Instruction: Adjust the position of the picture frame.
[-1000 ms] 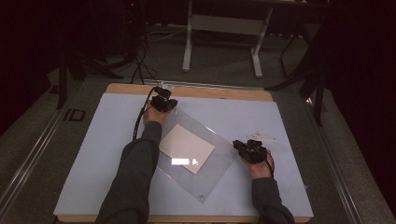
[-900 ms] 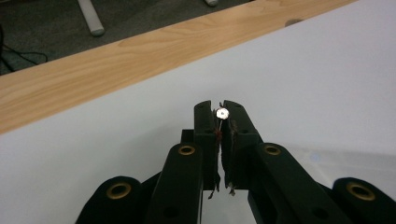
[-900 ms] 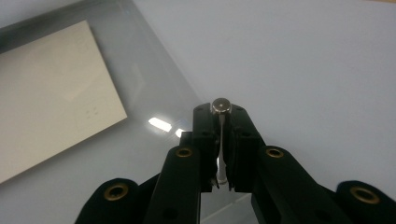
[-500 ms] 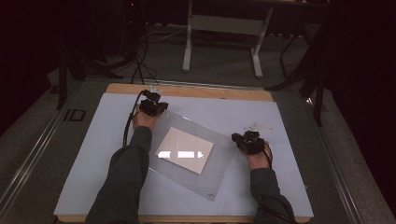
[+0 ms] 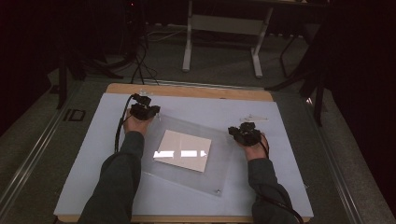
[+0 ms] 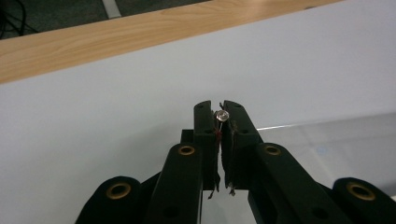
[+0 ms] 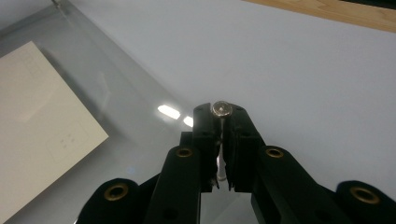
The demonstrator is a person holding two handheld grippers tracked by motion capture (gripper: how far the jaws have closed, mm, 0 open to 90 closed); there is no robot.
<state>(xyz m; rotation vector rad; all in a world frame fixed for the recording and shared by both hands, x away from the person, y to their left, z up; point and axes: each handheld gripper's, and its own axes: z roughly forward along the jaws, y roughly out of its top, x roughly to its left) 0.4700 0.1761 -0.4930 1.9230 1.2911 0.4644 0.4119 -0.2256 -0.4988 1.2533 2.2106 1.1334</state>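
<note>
Wooden table (image 5: 187, 91) under a pale blue mat (image 5: 280, 140), largest thing here, wood edge showing along the far side. On the mat, skewed to its edges, a clear acrylic sheet (image 5: 219, 163), with a white square card (image 5: 183, 150) seen about its middle, whether on or under the sheet impossible to tell. Small screw (image 5: 217, 190) at the sheet's near corner.

Held at two opposite corners: far-left corner in the left gripper (image 5: 142, 110), right corner in the right gripper (image 5: 244, 132). Sheet stretched between the two, card well apart from both and lying roughly midway.

In the left gripper view: jaws pressed together on the thin sheet edge, a round screw head (image 6: 222, 115) sitting right at the tips between them, sheet (image 6: 327, 140) running off to the right of the jaws, mat (image 6: 116, 107) and table edge (image 6: 93, 37) beyond.

In the right gripper view: jaws likewise pinched on the sheet's corner, a round screw head (image 7: 221, 109) at the tips, sheet (image 7: 116, 93) spreading left with the card (image 7: 42, 126) under or on it, bare mat (image 7: 303, 79) to the right.

No containers on the table. Cables trailing from each gripper back along the sleeves.
</note>
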